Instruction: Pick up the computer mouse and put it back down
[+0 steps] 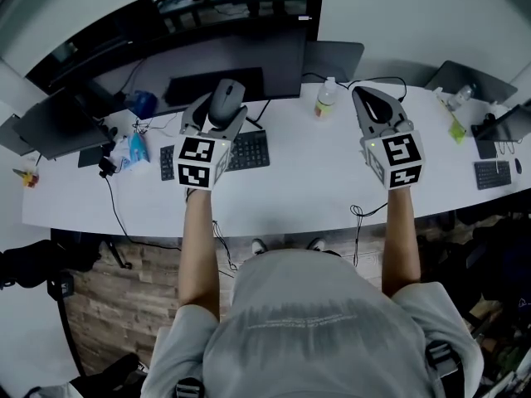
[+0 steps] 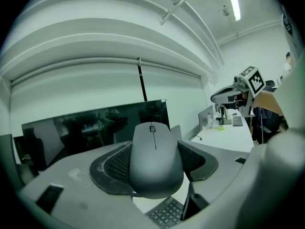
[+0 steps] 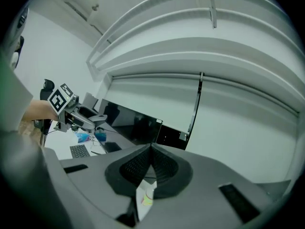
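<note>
Since the mouse (image 2: pixel 156 159) is clamped between left gripper (image 1: pixel 214 116) jaws, up over the keyboard (image 1: pixel 249 150) at upper left of centre, pickup looks done; set-down not yet done; right gripper (image 1: pixel 375 108) jaws closed, empty

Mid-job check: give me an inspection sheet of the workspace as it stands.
Surface: white curved desk, front strip bare.
Job's things: mouse held up over the keyboard.
Clutter: bottle beside the monitor; blue packet left of the keyboard.
Grippers: left gripper shut on the mouse; right gripper shut, empty.
Cables: black cable runs off the front edge at left; second cable loops below the right gripper.
Surroundings: second keyboard far right; wood floor below.
</note>
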